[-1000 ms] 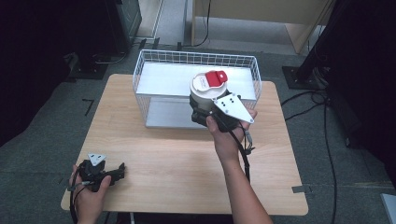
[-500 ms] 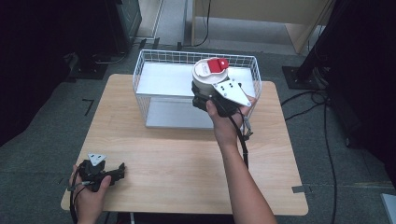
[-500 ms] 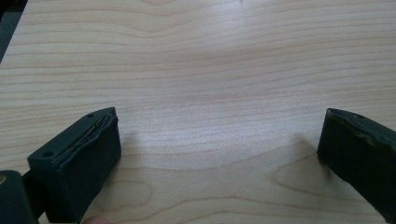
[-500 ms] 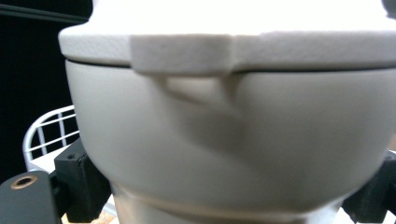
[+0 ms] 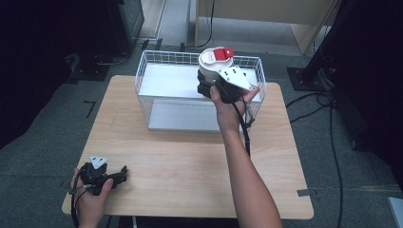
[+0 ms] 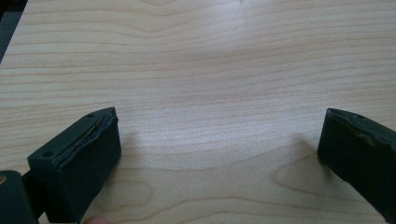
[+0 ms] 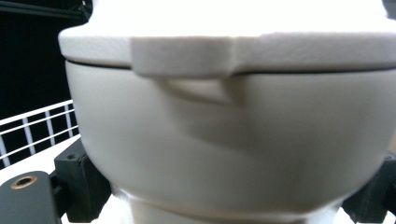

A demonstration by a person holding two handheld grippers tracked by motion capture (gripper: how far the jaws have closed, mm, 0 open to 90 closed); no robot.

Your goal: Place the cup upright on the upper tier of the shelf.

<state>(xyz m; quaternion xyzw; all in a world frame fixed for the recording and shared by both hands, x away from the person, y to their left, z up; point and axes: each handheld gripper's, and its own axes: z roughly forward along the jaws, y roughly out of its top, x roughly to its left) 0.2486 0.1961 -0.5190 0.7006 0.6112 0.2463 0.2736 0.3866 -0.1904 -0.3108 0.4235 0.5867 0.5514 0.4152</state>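
Note:
A white round container (image 5: 212,63) with a red cap (image 5: 222,52) hangs in the air above the white wire basket (image 5: 147,71). My right gripper (image 5: 210,84) is shut on the container's lower body. In the right gripper view the container (image 7: 229,121) looms very close, with a black jaw on each side of its base. Near the table's front left corner my left gripper (image 5: 119,175) rests low in a hand. Its jaws stand wide apart over bare wood in the left gripper view, and nothing sits between its fingers (image 6: 88,154).
The wire basket stands at the back middle of the wooden table (image 5: 190,161) and has a pale flat bottom. A cable (image 5: 247,137) trails from my right gripper along the forearm. Dark stands and cables sit on the floor around the table.
My right gripper has carried the container away from me and upward, from the basket's front rim to above its back right part. The left gripper has stayed in place.

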